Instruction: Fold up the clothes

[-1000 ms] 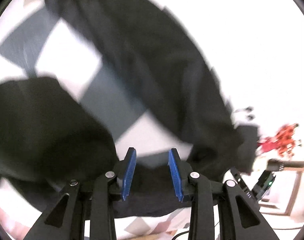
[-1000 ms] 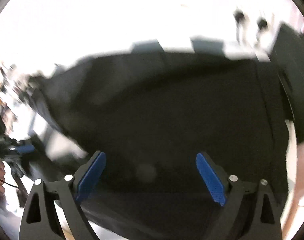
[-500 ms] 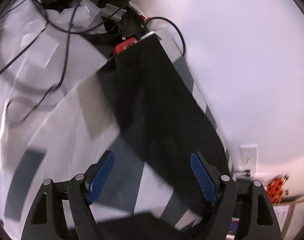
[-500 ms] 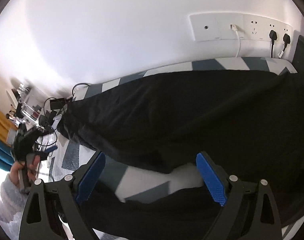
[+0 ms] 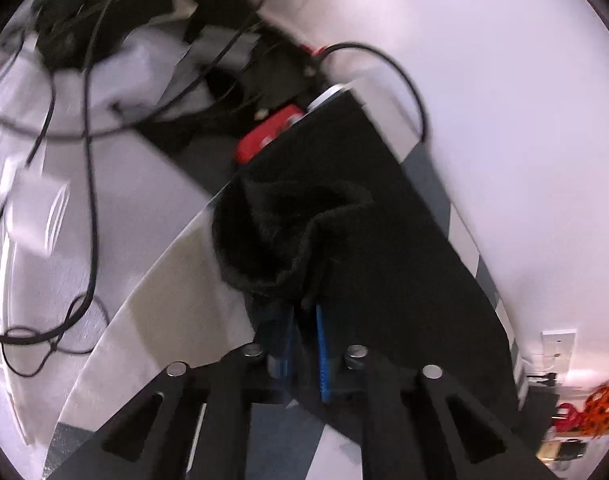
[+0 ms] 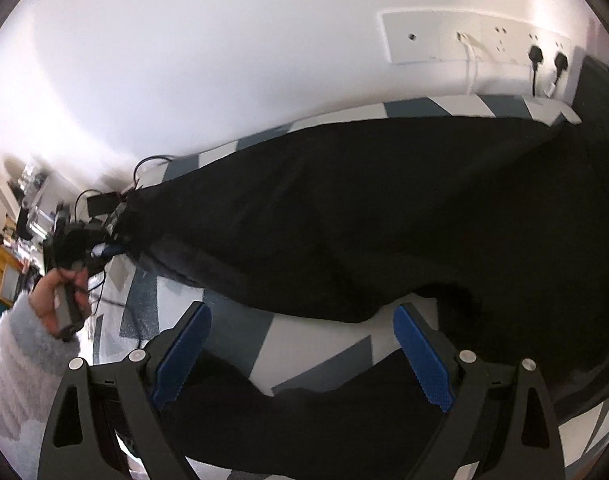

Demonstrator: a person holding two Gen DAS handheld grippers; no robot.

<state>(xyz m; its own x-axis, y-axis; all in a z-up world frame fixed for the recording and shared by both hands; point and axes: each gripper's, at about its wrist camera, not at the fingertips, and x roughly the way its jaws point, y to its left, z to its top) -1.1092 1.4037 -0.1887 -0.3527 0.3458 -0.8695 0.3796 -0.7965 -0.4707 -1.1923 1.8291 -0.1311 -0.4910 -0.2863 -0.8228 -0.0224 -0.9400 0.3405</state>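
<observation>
A long black garment [image 6: 384, 208] lies stretched across the grey-and-white checked surface [image 6: 316, 356], along the wall. In the left wrist view my left gripper [image 5: 304, 316] is shut on the garment's bunched end [image 5: 280, 232]; cloth covers the blue pads. The right wrist view shows that same end far left, held by the left gripper [image 6: 104, 248] in a person's hand [image 6: 60, 300]. My right gripper [image 6: 300, 332] stands open above the garment's near edge, with nothing between its blue pads [image 6: 422, 364]. Another fold of black cloth [image 6: 304, 420] lies under it.
Black cables [image 5: 88, 128] and a red object [image 5: 268, 136] lie on the floor beyond the surface's end. A white wall with a socket strip [image 6: 476, 40] and plugs [image 6: 536, 54] runs behind. A grey fuzzy sleeve [image 6: 16, 364] is at the left edge.
My left gripper went from open to shut on the garment's end and lifted a bunch of it. The right gripper stayed open, and the garment now lies stretched out.
</observation>
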